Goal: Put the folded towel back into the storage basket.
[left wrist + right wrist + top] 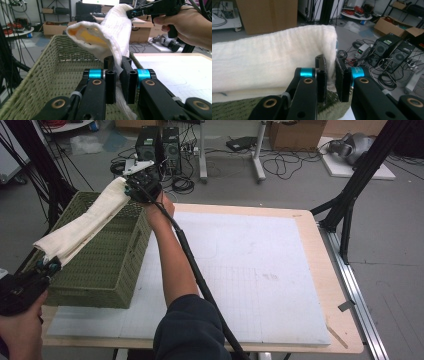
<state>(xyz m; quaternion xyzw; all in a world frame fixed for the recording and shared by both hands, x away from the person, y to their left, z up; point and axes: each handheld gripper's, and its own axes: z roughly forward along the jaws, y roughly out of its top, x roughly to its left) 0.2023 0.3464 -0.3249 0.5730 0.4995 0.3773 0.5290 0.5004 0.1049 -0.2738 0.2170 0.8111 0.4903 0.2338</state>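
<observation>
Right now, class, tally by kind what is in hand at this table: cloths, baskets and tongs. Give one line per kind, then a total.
White folded cloth: 1
Green basket: 1
Tongs: 2, the left tongs and the right tongs, each shut on one end of the cloth
Total: 4

Grey floor (300, 195) strewn with cables (280, 167), computer towers (160, 145), cardboard boxes (297, 134)

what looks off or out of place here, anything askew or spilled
Nothing looks spilled or damaged. The folded white towel is stretched between the left claw and the right claw, slanting above the green basket rather than lying in it. The white mat sits flat on the table.
</observation>
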